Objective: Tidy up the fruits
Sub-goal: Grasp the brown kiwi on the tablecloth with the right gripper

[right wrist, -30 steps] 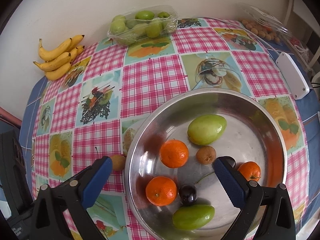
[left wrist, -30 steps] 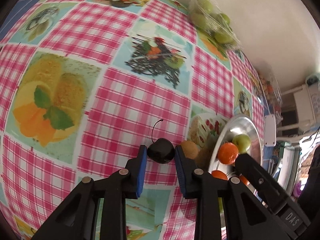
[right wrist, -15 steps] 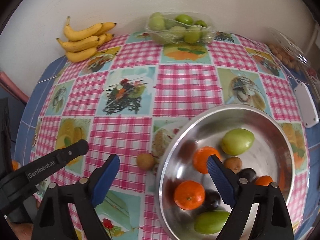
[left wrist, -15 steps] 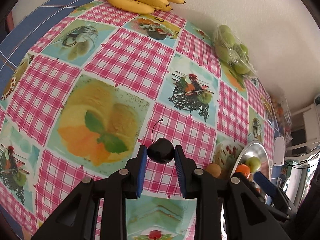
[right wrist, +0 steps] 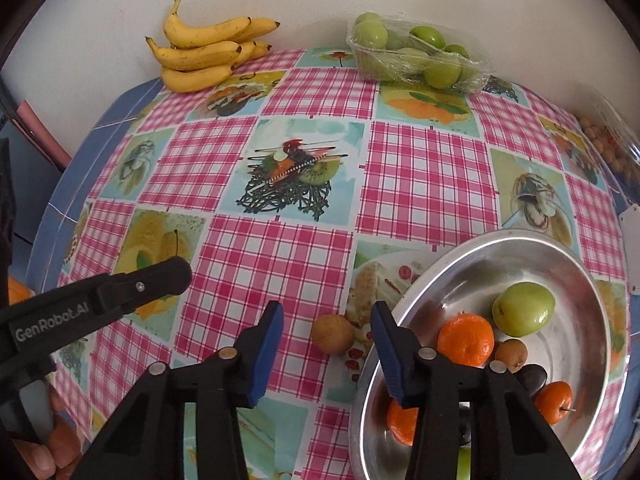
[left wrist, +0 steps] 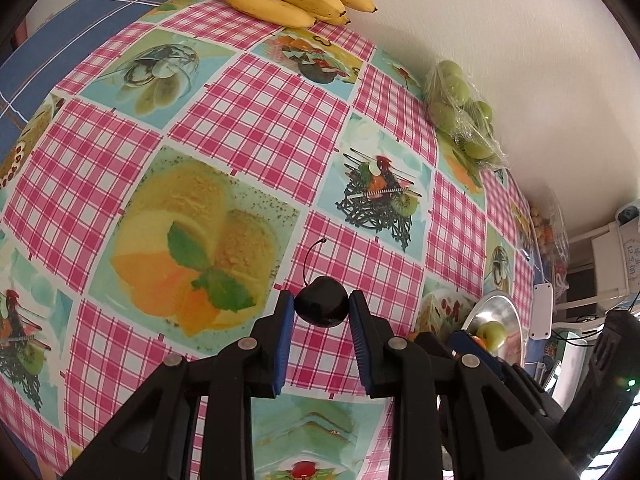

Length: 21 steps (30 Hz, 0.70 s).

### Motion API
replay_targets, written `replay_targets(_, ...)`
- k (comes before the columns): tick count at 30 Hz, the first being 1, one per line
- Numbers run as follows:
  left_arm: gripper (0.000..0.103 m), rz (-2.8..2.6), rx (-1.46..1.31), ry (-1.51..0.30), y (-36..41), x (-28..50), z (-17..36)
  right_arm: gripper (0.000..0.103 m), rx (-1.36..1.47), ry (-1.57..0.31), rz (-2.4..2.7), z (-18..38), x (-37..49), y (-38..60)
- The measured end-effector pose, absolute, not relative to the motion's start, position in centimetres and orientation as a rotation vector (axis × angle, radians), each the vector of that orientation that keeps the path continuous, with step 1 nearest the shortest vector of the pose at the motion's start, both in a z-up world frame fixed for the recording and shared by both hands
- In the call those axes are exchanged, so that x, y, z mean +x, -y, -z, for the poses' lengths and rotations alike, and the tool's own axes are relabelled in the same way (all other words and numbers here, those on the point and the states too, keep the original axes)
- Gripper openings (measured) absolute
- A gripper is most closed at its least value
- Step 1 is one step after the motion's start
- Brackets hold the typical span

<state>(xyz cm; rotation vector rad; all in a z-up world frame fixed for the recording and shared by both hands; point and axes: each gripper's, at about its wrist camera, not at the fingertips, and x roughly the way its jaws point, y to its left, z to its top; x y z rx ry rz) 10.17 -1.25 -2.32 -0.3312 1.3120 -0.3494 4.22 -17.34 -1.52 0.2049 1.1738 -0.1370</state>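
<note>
My left gripper (left wrist: 321, 314) is shut on a dark cherry (left wrist: 321, 307) with a long stem and holds it above the checked tablecloth (left wrist: 256, 128). My right gripper (right wrist: 326, 338) points down at a small brown round fruit (right wrist: 333, 334) that lies on the cloth just left of the steel bowl (right wrist: 520, 237). Its jaws are closing with the fruit between them; gaps still show on both sides. The bowl holds a green fruit (right wrist: 524, 309), mandarins (right wrist: 466, 339), another brown fruit (right wrist: 511, 354) and a dark cherry (right wrist: 532, 376). The left gripper's finger (right wrist: 160, 280) shows at the left.
A bunch of bananas (right wrist: 204, 54) lies at the back left against the wall. A wrapped tray of green fruit (right wrist: 416, 58) stands at the back. A clear pack of small brown fruit (right wrist: 604, 148) sits at the far right. A hand (right wrist: 40, 452) shows at the lower left.
My right gripper has moved left from over the bowl to the brown fruit on the cloth, and its jaws have narrowed. My left gripper has carried the cherry leftward, away from the bowl.
</note>
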Motion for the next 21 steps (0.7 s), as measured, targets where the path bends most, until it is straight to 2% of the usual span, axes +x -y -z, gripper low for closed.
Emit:
replay_targets(7, 0.029, 0.355, -0.355, -1.311, 1.2, 10.2, 2.2, 0.039, 0.141, -1.219, 0.152, 2.8, 4.9, 16.5)
replay_targets(21, 0.029, 0.354, -0.369, -1.309, 1.0, 10.3, 2.1, 0.031, 0.015, -1.243, 0.178, 3.8, 5.2, 15.0)
